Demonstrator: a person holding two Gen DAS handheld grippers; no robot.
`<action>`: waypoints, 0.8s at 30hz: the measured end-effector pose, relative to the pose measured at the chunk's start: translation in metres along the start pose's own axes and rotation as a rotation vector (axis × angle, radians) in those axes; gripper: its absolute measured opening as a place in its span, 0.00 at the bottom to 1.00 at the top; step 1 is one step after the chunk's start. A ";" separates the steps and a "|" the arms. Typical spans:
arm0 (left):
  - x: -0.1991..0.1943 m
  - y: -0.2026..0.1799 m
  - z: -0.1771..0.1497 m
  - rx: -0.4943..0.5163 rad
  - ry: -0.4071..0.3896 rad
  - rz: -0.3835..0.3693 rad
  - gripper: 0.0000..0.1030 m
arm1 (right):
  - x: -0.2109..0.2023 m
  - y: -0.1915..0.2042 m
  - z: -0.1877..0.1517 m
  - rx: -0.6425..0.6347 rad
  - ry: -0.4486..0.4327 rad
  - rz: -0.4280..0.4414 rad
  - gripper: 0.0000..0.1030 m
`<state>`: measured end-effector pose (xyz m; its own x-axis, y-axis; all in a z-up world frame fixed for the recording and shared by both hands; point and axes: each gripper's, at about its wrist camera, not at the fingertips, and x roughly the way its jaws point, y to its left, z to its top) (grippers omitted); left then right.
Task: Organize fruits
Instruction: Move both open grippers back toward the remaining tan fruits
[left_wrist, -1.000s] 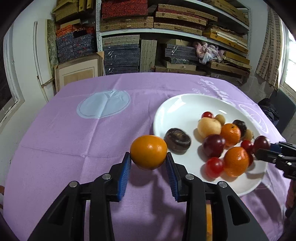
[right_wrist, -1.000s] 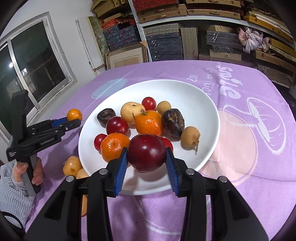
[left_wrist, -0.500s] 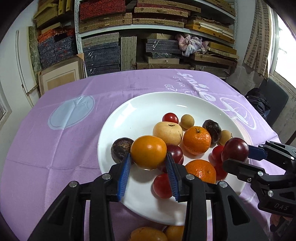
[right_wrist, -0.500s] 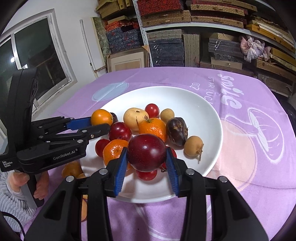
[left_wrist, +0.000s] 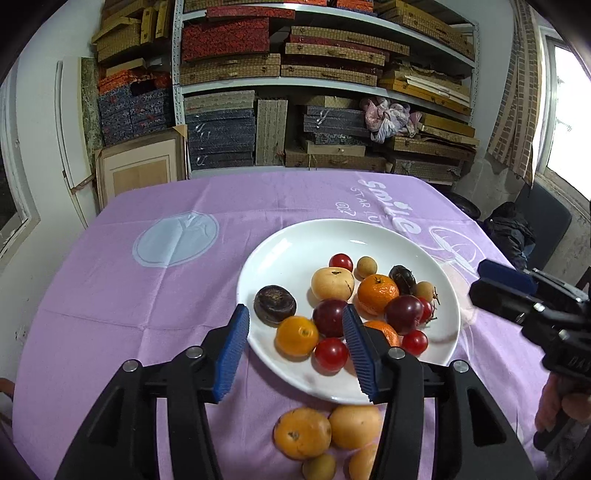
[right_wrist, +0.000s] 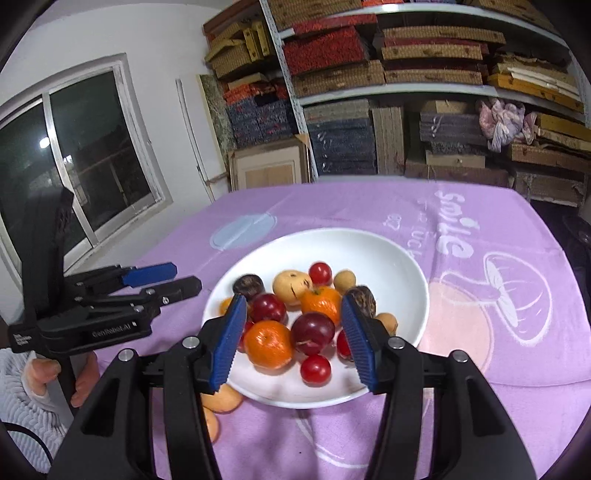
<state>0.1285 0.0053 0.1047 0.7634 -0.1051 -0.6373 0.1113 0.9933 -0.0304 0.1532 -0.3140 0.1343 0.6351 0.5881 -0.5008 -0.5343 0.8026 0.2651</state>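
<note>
White plate (left_wrist: 280, 243) sits on the lilac cloth (left_wrist: 110, 288) of the desk and carries the sorted fruit in one loose cluster: tangerines, dark plums, small red tomatoes, a pale pear-like fruit, two dark wrinkled fruits and a few small tan ones.

Left gripper (left_wrist: 293, 347): jaws spread wide, nothing between the blue pads. It hovers over the near rim of the plate, with a tangerine (left_wrist: 296, 335) lying on the plate between and just beyond the pads. Judgement: a wide-open gripper above a fruit at rest suits a release, not a pick.

Right gripper (right_wrist: 291, 336): also wide open and empty, over the near side of the plate; a dark plum (right_wrist: 313, 333) rests on the pile below it, against a tangerine (right_wrist: 269, 344).

Fruit left outside the plate: a tangerine (left_wrist: 302, 432), a yellowish fruit (left_wrist: 354, 426) and two or so smaller ones, bunched on the cloth just at the near rim. Judgement: these are the remaining work, and they lie within easy reach of the left gripper.

Writing:
- cloth, white print: "Smile" (right_wrist: 452, 227), with smaller letters beside it, partly legible as "STAR…".
- left gripper body, seen from the right wrist view: "GenRobot.AI" (right_wrist: 110, 331).
- right gripper body: letters at the frame edge, roughly "DAS", uncertain.
- mushroom drawing (right_wrist: 506, 291) on the cloth, no caption.
</note>
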 end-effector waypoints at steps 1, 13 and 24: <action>-0.011 0.003 -0.005 -0.007 -0.009 -0.001 0.52 | -0.015 0.006 0.003 -0.007 -0.029 0.009 0.51; -0.031 0.010 -0.093 -0.020 0.034 -0.025 0.65 | -0.050 0.050 -0.079 -0.022 0.000 0.009 0.76; -0.013 -0.016 -0.115 0.087 0.074 -0.020 0.65 | -0.017 0.046 -0.100 -0.029 0.096 -0.014 0.80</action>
<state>0.0441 -0.0036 0.0252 0.7118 -0.1174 -0.6925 0.1830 0.9829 0.0214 0.0618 -0.2968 0.0725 0.5866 0.5637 -0.5814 -0.5427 0.8065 0.2344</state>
